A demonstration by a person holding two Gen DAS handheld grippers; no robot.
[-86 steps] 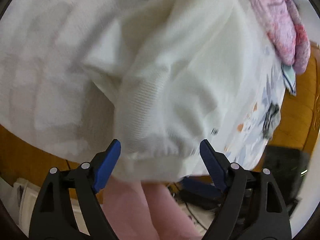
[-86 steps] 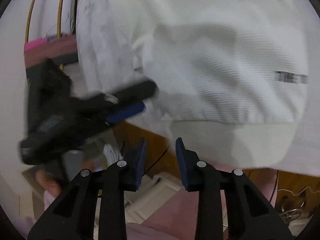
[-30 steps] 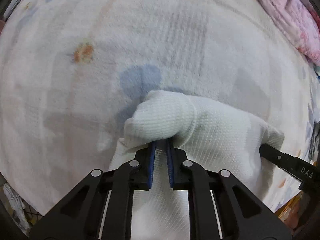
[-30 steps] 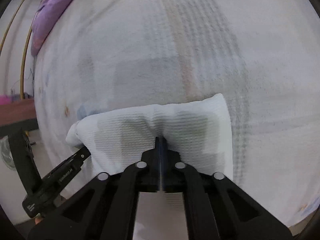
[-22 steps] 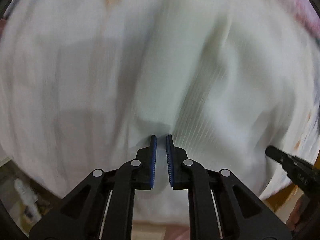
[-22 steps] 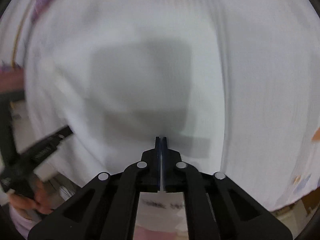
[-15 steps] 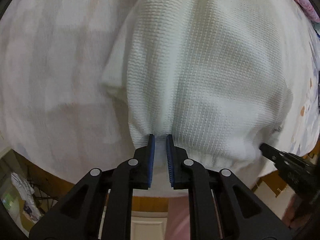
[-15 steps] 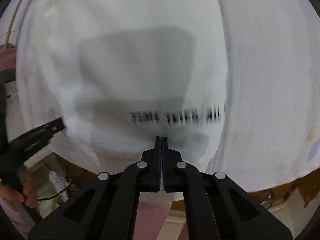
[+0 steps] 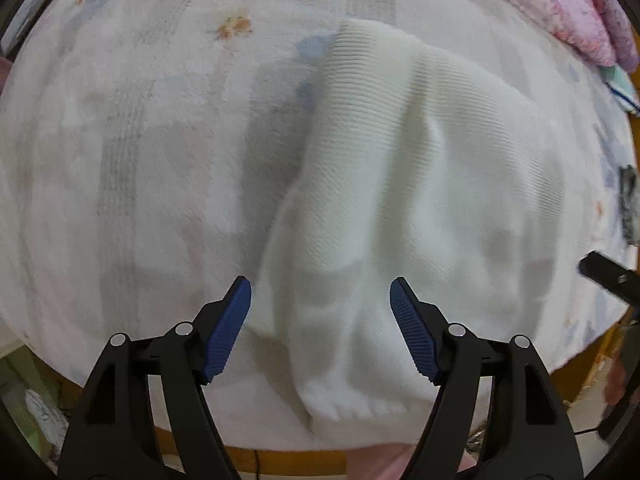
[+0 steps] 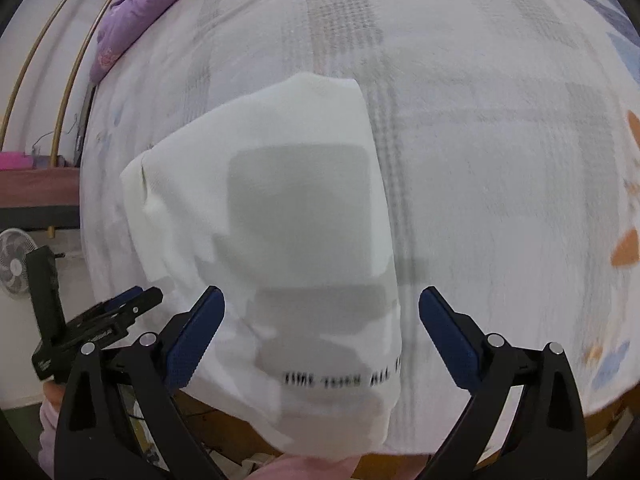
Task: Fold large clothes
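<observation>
A white ribbed knit garment (image 9: 400, 184) lies in a folded strip on the pale patterned bedspread (image 9: 140, 140), its near end hanging over the bed's front edge. In the right wrist view the same garment (image 10: 280, 208) shows a line of black lettering near that hanging end. My left gripper (image 9: 320, 308) hovers above the garment, its jaws opening and the blue pads clear of the cloth. My right gripper (image 10: 322, 322) also hovers over it, jaws opening wide, pads not touching. The left gripper (image 10: 120, 312) appears at the lower left of the right wrist view.
A pink quilt (image 9: 568, 12) is bunched at the bed's far right corner; a purple quilt (image 10: 132, 12) lies at the far left in the right wrist view. A small fan (image 10: 14, 266) stands beside the bed. The wooden bed frame (image 9: 592, 364) runs below the bedspread's edge.
Both grippers, shut on the garment's edge half a second ago, have opened and let it go. The garment now rests on the bed, and both hands have pulled back toward the bed's front edge.
</observation>
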